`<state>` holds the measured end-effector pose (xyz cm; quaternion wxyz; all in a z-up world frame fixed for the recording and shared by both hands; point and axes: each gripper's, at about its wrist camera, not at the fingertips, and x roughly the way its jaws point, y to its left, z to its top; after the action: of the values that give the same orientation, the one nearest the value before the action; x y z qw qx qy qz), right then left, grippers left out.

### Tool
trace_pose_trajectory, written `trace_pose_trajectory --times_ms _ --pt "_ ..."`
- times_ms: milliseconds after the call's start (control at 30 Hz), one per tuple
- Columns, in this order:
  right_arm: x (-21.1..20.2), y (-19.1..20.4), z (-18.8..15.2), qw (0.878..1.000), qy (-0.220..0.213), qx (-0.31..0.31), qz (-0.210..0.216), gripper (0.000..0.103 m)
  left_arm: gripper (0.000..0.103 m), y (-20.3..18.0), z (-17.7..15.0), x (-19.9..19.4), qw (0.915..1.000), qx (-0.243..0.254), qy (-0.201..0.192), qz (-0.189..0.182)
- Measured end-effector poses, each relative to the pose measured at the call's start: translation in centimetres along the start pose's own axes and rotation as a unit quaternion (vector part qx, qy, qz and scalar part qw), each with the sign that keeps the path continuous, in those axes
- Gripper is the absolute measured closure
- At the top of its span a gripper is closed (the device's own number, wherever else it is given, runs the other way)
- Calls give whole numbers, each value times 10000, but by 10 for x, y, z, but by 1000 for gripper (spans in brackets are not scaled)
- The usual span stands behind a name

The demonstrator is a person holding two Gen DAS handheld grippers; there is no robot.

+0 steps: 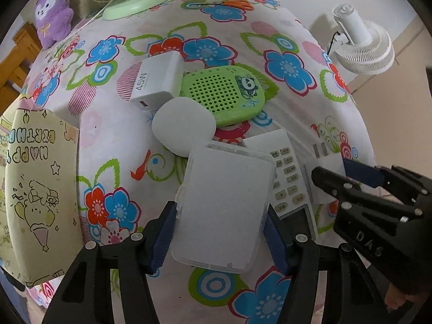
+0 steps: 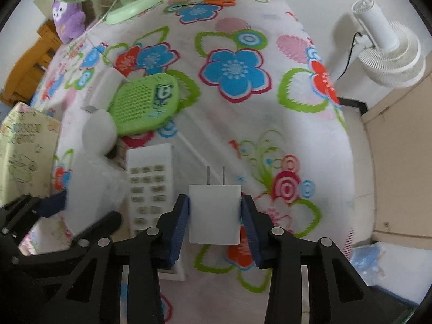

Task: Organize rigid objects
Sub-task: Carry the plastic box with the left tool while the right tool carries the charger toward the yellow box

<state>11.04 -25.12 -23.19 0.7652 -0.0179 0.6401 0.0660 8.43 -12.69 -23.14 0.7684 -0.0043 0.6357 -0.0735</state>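
Clamped between the blue ribbed pads of the left gripper (image 1: 220, 232): a frosted translucent plastic case (image 1: 225, 210), flat, rectangular, round-cornered, lifted over the floral tablecloth (image 1: 283, 43). Pinched squarely in the right gripper (image 2: 214, 222): a smooth white plug adapter (image 2: 214, 213), boxy, two metal prongs pointing away from the fingers. Just left of that adapter, a white keypad remote (image 2: 151, 186) with rows of grey-green buttons. Farther back, clustered and touching: a matte white rounded puck (image 1: 182, 127), a perforated green panda speaker (image 1: 225, 94), a glossy white 45W charger (image 1: 156, 81). At far left, a pale yellow printed cardboard box (image 1: 37, 189).
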Motion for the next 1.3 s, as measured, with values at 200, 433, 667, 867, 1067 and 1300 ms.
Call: trace_pose_trajectory --times_ms 200,433,667,867,1067,1300 --pt "4 2 -1 9999 18 -103 -127 61 40 -2 3 1 10000 -31 13 53" --pt "-4 -3 0 10000 -1 31 -95 61 40 -9 7 -7 9999 28 -122 111" --pt "-26 -2 0 9998 -164 83 -107 61 40 -12 8 -27 9994 56 -296 168" --pt "-48 2 -1 9991 -373 169 -57 61 40 -10 6 -51 9986 32 -478 233" --pt "-70 4 -1 9982 -575 154 3 61 40 -11 5 -73 9976 26 -625 305" --pt "-92 5 -4 9966 -822 86 63 61 40 -16 1 -93 9960 4 -805 395"
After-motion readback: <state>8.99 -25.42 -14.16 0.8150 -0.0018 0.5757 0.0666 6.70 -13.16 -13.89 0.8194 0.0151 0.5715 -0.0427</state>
